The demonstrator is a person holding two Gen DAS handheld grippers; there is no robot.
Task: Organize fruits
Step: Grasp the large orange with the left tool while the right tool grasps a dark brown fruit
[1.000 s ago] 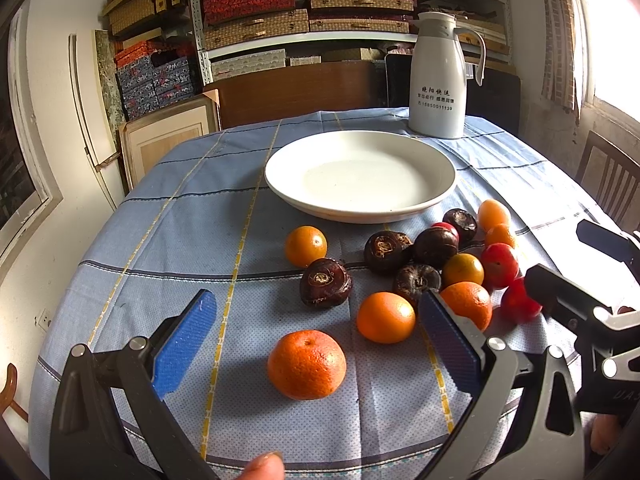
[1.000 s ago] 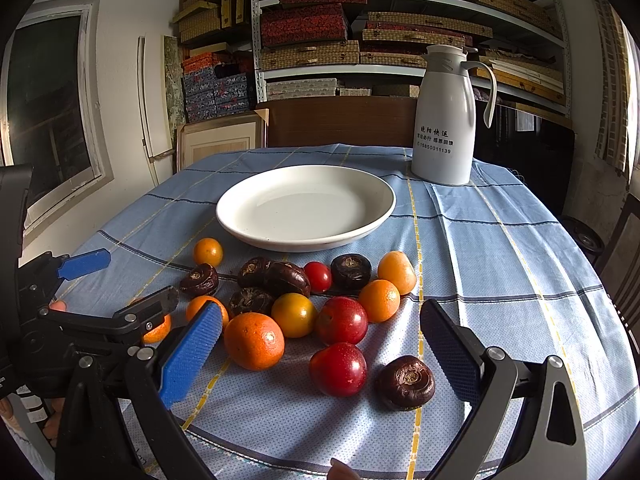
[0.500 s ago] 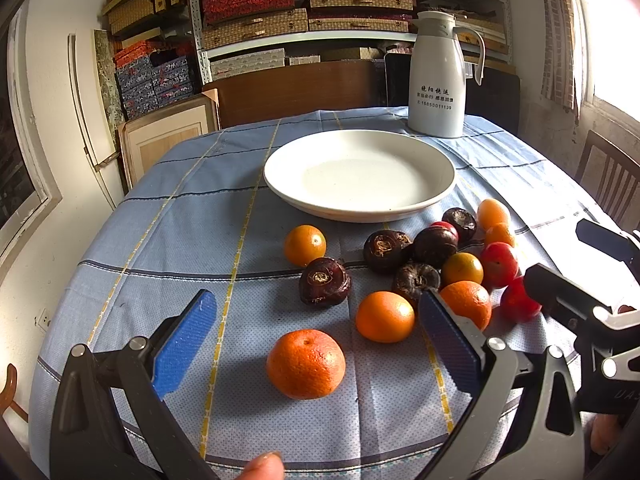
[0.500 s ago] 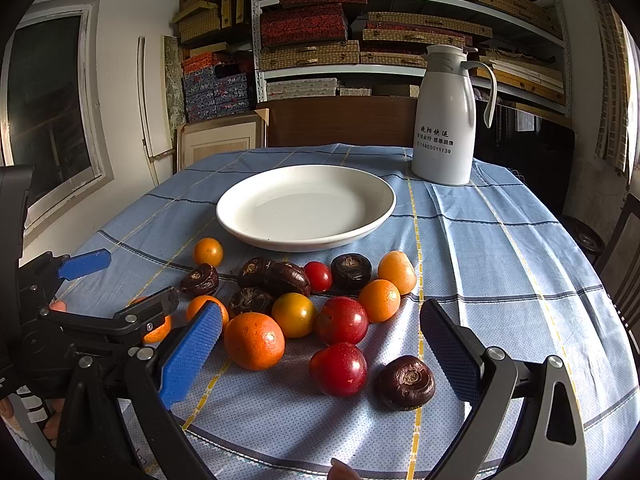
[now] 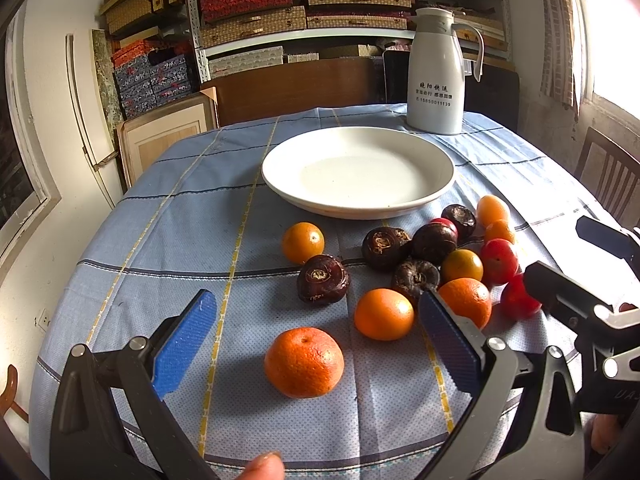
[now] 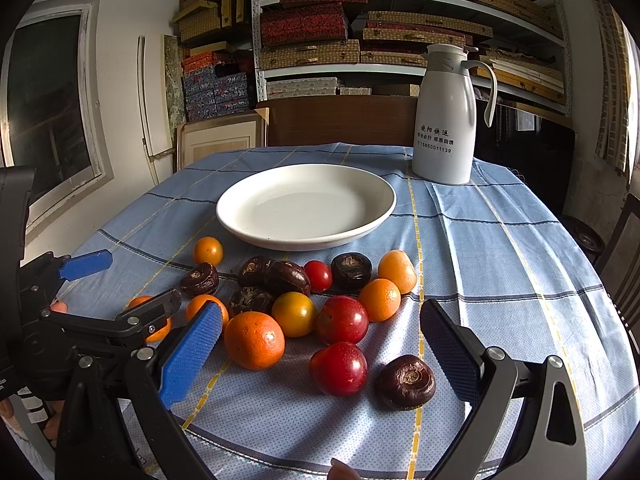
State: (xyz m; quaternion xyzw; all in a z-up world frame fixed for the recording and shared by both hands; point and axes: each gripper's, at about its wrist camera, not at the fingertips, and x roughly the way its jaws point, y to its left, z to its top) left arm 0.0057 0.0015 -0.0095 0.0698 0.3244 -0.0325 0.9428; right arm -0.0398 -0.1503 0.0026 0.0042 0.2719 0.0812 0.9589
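Observation:
A white plate (image 5: 280,184) (image 6: 384,216) stands bare on the blue checked tablecloth. In front of it lie several oranges, red plums and dark water chestnuts. My left gripper (image 5: 316,344) is open, with a large orange (image 5: 304,362) between its blue pads, untouched. A smaller orange (image 5: 383,314) lies just right of it. My right gripper (image 6: 320,352) is open too, above a red plum (image 6: 338,369), with a dark chestnut (image 6: 405,382) near its right pad and an orange (image 6: 254,345) near its left pad. Each gripper shows at the edge of the other's view.
A white thermos jug (image 5: 438,72) (image 6: 444,116) stands behind the plate at the back right. Shelves of boxes fill the wall beyond. A wooden chair (image 5: 608,176) stands at the table's right. The cloth left of the fruit is bare.

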